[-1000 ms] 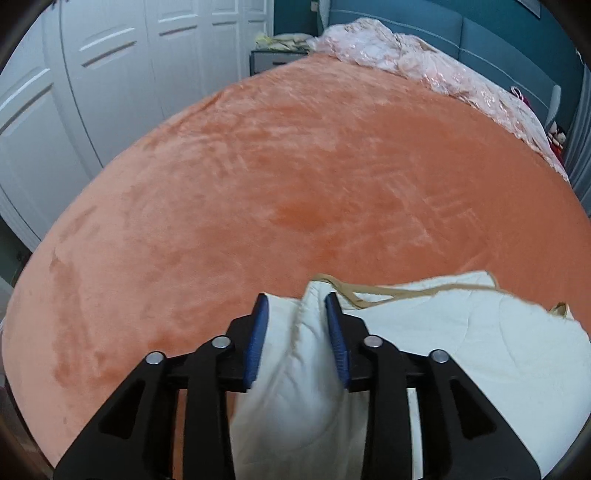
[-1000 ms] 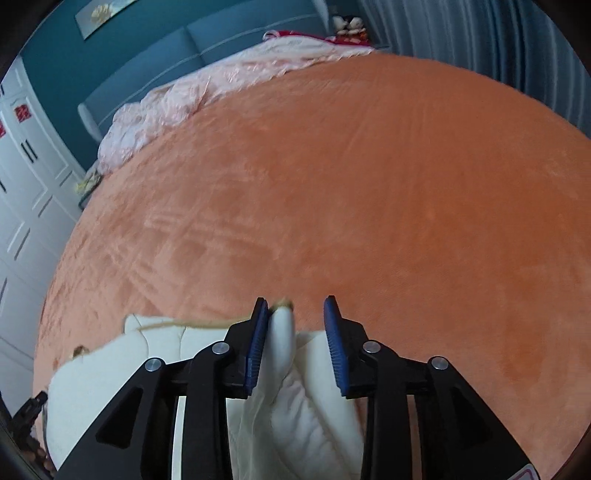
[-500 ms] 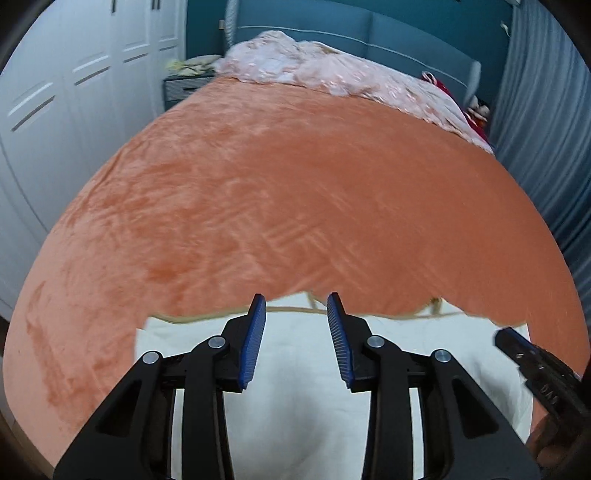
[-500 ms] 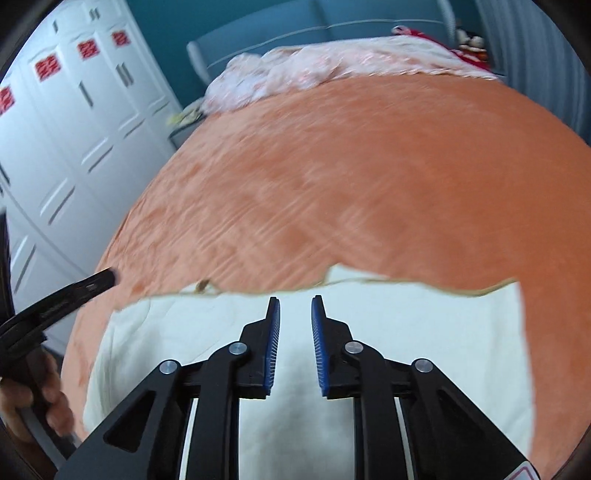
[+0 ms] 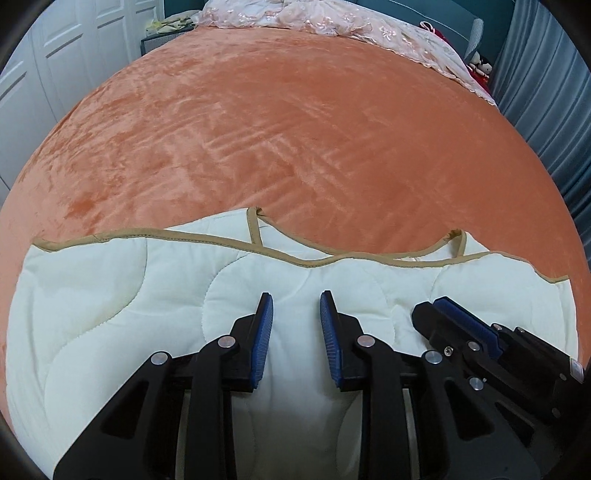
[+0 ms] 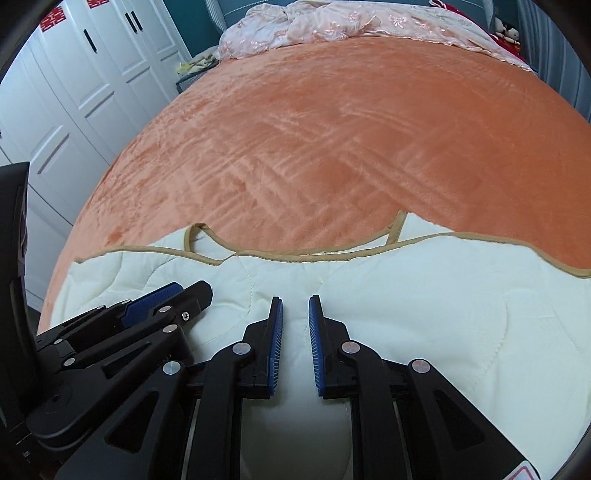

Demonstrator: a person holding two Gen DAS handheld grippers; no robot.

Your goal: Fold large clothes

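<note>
Left wrist view, garment: a cream quilted padded garment with tan binding tape along its edges (image 5: 155, 295) lies flat on the orange plush bed cover (image 5: 295, 140), at the near end of the bed, far from the pink lace bedding (image 5: 332, 22) at the head.
Left wrist view, layers: two tan-edged layers overlap along the far edge, so by my reading at least one fold is made.
Left wrist view, left gripper (image 5: 295, 321): over the cream garment's middle, fingers apart at a moderate gap, nothing between them.
Left wrist view, right gripper (image 5: 443, 314): just beside the left one; only one side of its tip shows here.
Right wrist view, right gripper (image 6: 295, 317): over the same garment (image 6: 443, 314), fingers at a narrow gap, holding nothing.
Right wrist view, left gripper (image 6: 177, 295): near, to its left, above the cloth.
Right wrist view, edges: the far tan edges lie uneven and wavy on the bed cover (image 6: 332, 129).
Progress: partly done; the piece is wide, so likely further folds and squaring remain.
</note>
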